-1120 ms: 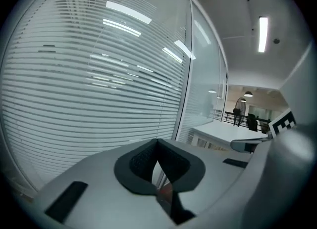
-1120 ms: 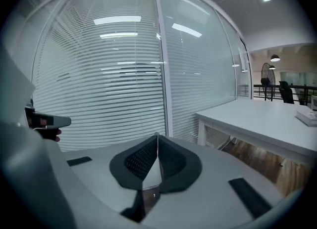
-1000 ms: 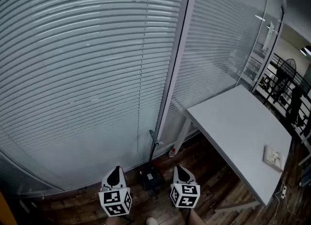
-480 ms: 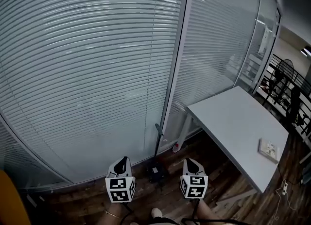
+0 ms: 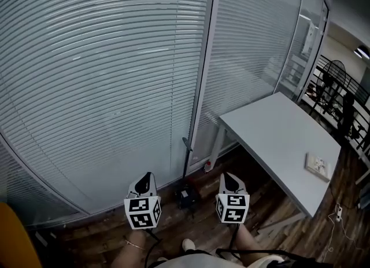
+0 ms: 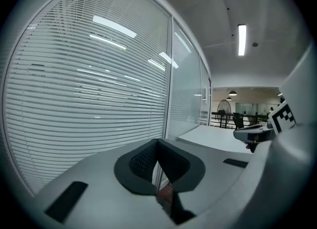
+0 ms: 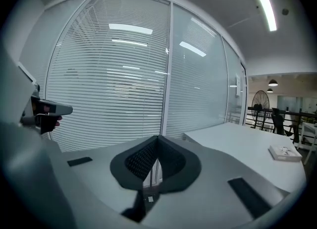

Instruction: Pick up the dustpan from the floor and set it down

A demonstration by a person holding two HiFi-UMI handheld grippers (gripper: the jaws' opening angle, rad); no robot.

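Biggest thing in front of you is the wall of slatted blinds (image 5: 104, 87), curving across the far side behind glass, with a pale upright frame post (image 5: 202, 81) splitting it. To the right sits the white table (image 5: 272, 134), its near corner over the dark wood floor (image 5: 272, 215).

Now the dustpan (image 5: 186, 196): it's down on the floor at the foot of the post, just left of the table's leg. It's a dark pan, and its long handle (image 5: 185, 157) stands upright against the glass. Whether anything lies in the pan, you can't tell from here, since it's too small and dark.

Your left gripper (image 5: 148, 176) hangs to the dustpan's left with its pads (image 6: 143, 161) pressed together at the tip, pinching nothing. Your right gripper (image 5: 225, 176) hangs to its right, jaws likewise closed tight and empty. Neither one touches the dustpan; it lies between and beyond them.

Smallest of all, a thin book (image 5: 317, 166) lies flat near the table's right end.
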